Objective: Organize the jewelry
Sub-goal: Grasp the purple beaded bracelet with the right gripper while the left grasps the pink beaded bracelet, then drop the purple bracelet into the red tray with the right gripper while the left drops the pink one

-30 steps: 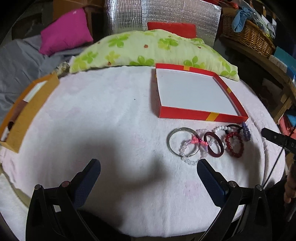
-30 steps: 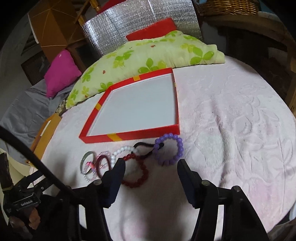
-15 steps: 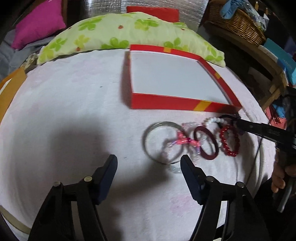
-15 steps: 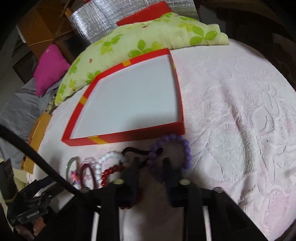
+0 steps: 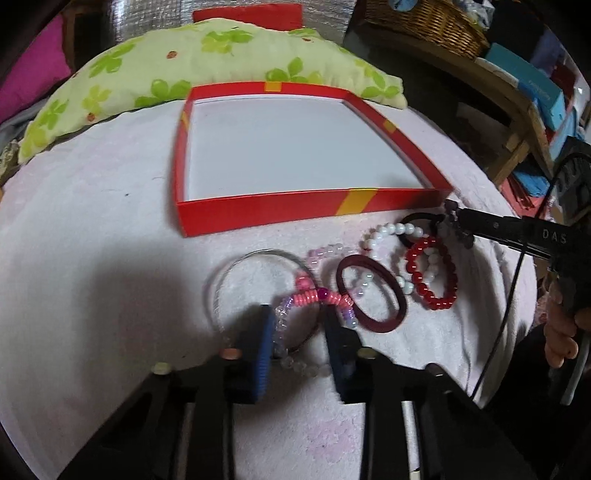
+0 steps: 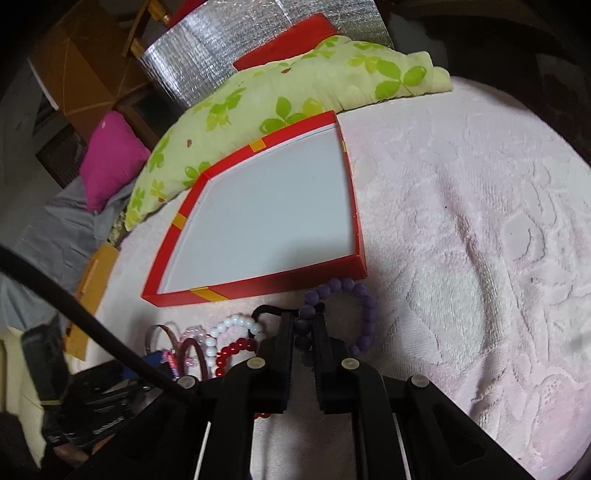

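A red tray (image 5: 258, 212) with a white floor lies on the pink cloth; it also shows in the right wrist view (image 6: 258, 286). Before it lie a silver bangle (image 5: 236, 264), a clear and pink bead bracelet (image 5: 314, 297), a maroon ring (image 5: 369, 291), a white bead bracelet (image 5: 391, 232) and a red bead bracelet (image 5: 432, 277). My left gripper (image 5: 301, 341) has narrowed around the near rim of the bangle and the clear beads. My right gripper (image 6: 304, 332) is shut on the purple bead bracelet (image 6: 365, 314).
A green floral pillow (image 5: 207, 62) lies behind the tray. A wicker basket (image 5: 421, 22) and wooden shelves with boxes (image 5: 539, 96) stand at the right. An orange box (image 6: 92, 280) sits at the cloth's left edge.
Both grippers have moved forward and down to the jewelry. The left fingers have closed in around the bangle and clear beads. The right fingers have shut on the purple bracelet.
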Motion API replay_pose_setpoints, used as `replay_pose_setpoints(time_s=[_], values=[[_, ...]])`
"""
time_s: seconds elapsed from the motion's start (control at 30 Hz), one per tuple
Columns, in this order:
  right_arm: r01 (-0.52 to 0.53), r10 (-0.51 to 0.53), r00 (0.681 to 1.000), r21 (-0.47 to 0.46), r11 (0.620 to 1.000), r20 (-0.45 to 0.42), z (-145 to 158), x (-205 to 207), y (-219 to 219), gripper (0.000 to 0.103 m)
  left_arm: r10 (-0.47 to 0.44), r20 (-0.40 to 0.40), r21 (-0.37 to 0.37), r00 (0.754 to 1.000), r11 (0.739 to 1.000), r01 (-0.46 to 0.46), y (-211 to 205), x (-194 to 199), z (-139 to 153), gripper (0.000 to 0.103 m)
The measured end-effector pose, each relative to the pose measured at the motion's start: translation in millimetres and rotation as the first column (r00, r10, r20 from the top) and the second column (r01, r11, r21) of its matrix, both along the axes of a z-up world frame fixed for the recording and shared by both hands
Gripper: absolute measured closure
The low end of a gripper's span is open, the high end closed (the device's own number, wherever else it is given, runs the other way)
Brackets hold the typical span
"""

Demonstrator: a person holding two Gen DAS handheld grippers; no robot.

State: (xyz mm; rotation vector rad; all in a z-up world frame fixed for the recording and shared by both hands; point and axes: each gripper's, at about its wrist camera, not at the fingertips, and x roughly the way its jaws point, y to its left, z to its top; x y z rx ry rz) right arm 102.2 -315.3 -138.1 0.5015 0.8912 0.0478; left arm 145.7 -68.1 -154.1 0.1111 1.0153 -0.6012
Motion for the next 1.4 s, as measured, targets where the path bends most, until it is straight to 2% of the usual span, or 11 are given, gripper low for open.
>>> replay_pose_setpoints(time_s=[0.07, 0.3, 0.5, 0.7, 0.97, 1.17, 1.3, 1.4], values=[[-0.008, 0.007, 1.000, 0.059, 0.998, 0.015, 1, -2, -4, 0.092, -0.017, 0.005, 0.004, 1.000, 1.000, 0.017, -2, -1, -1, 0.092], [-0.026, 0.009, 0.997, 0.246, 0.969, 0.072, 4, -9, -18, 0.092, -0.005, 0.053, -0.015, 0.999, 1.000, 0.005, 3, -10, 10, 0.096], [-0.055, 0.003, 0.993, 0.434, 0.899, 0.120, 3, -10, -29, 0.092, 0.022, 0.107, -0.059, 0.994, 0.998, -0.015, 18, -14, 33, 0.096], [-0.039, -0.041, 0.989, 0.524, 0.851, 0.140, 3, -8, -40, 0.092, 0.050, 0.161, -0.100, 0.986, 0.994, -0.034, 30, -9, 62, 0.096], [-0.037, -0.051, 0.986, 0.505, 0.862, 0.158, 15, 24, -37, 0.092, 0.076, 0.208, -0.091, 0.975, 0.994, -0.058, 21, 29, 86, 0.096], [-0.049, -0.015, 0.991, 0.459, 0.887, 0.135, 13, 63, -24, 0.092, 0.069, 0.160, -0.053, 0.985, 0.997, -0.061, -5, 63, 69, 0.096], [-0.031, -0.007, 0.996, 0.432, 0.901, 0.086, 1, 83, -24, 0.092, 0.064, 0.133, 0.014, 0.989, 0.998, -0.066, -22, 78, 52, 0.096], [0.013, -0.039, 0.998, 0.406, 0.914, 0.057, -5, 91, -30, 0.089, 0.069, 0.133, 0.053, 0.989, 0.996, -0.077, -30, 83, 46, 0.095]])
